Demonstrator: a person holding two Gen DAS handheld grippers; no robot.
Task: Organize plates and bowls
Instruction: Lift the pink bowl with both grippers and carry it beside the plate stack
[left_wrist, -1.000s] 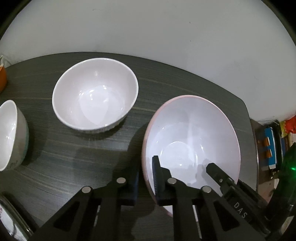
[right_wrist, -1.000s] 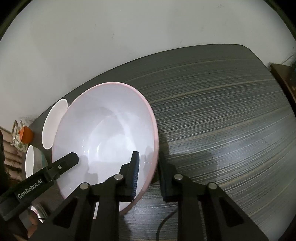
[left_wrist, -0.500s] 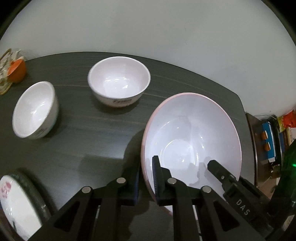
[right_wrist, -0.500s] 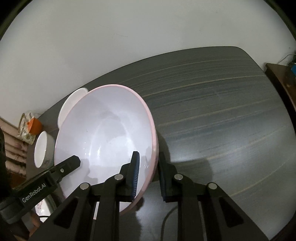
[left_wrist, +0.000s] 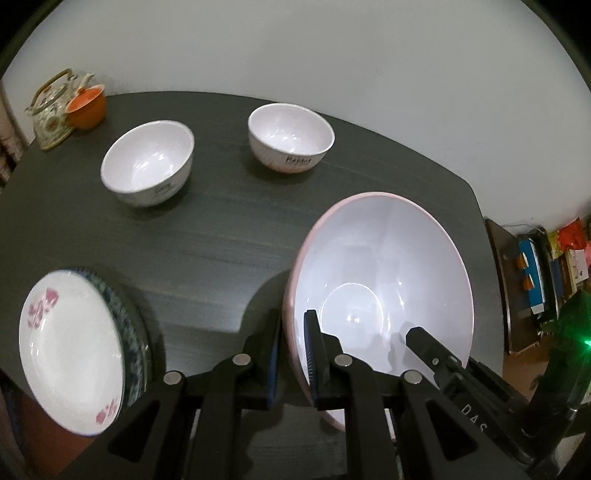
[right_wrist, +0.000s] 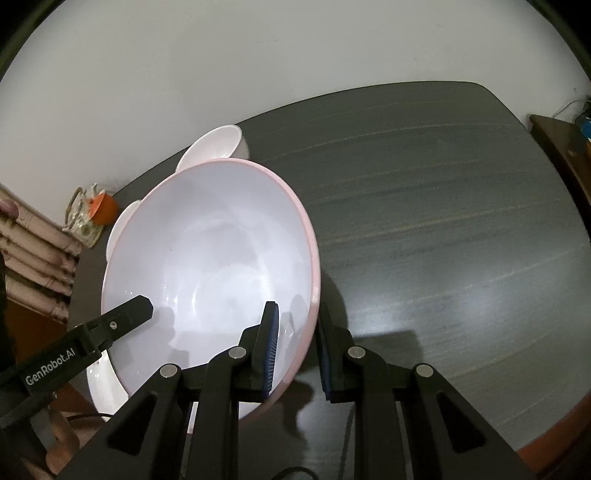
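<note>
A large pink-rimmed bowl (left_wrist: 388, 280) is held clear of the dark counter (left_wrist: 221, 229) by both tools, and it is tilted in each view. The left tool (left_wrist: 293, 354) is clamped on the bowl's left wall, one finger being set outside the rim and the other inside. The right tool (right_wrist: 295, 350) is clamped on the opposite wall in the same manner, with its blue-padded finger (right_wrist: 271, 347) inside the bowl and the other outside. In both cases the jaws are drawn nearly together, only the bowl's wall being held between them. The tip of the right tool is seen within the bowl in the left wrist view, and the tip of the left tool is seen within the bowl in the right wrist view.

Two small white bowls are noted further back on the counter, well apart from the held bowl: one toward the left (left_wrist: 147, 162) and one nearer the wall (left_wrist: 291, 136), each bearing dark lettering that cannot be read. A white plate with pink markings (left_wrist: 70, 365) is stacked on a patterned plate (left_wrist: 129, 332) at the counter's near left edge. A glass teapot (left_wrist: 51, 110) and an orange cup (left_wrist: 86, 105) are placed together at the far left corner.
</note>
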